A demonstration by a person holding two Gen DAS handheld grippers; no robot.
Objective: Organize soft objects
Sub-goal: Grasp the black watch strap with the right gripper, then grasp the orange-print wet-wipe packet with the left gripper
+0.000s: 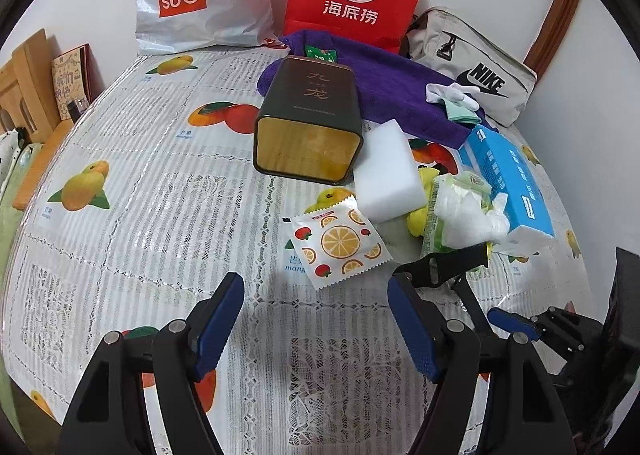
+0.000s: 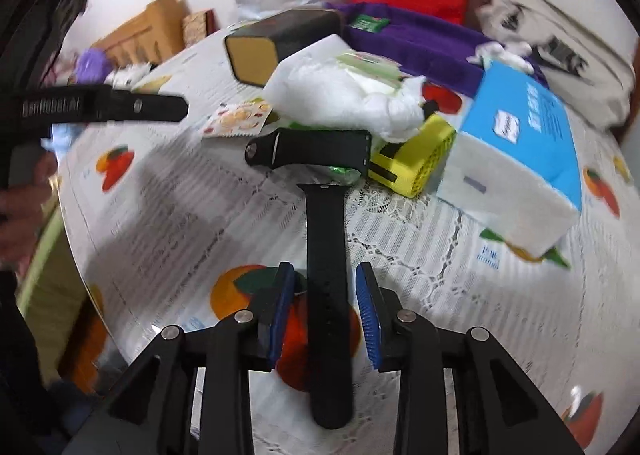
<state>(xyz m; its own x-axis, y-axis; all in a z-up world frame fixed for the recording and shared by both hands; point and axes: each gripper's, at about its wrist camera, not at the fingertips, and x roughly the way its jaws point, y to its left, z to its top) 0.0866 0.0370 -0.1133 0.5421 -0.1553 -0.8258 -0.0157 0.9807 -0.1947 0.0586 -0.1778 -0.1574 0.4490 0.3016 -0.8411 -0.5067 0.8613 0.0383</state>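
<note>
Right tool (image 2: 325, 311) parted narrowly around black watch strap (image 2: 328, 295) lying on tabletop (image 2: 460, 255), pads not pressing; left tool (image 1: 316, 335) wide, empty; best centred on strap before closing squarely.

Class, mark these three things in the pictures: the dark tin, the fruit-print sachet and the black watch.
dark tin (image 1: 310, 95), left wrist view, on its lettered top face.
fruit-print sachet (image 1: 339, 241), left wrist view, on the orange slice.
black watch (image 2: 330, 319), right wrist view, on its strap.
</note>
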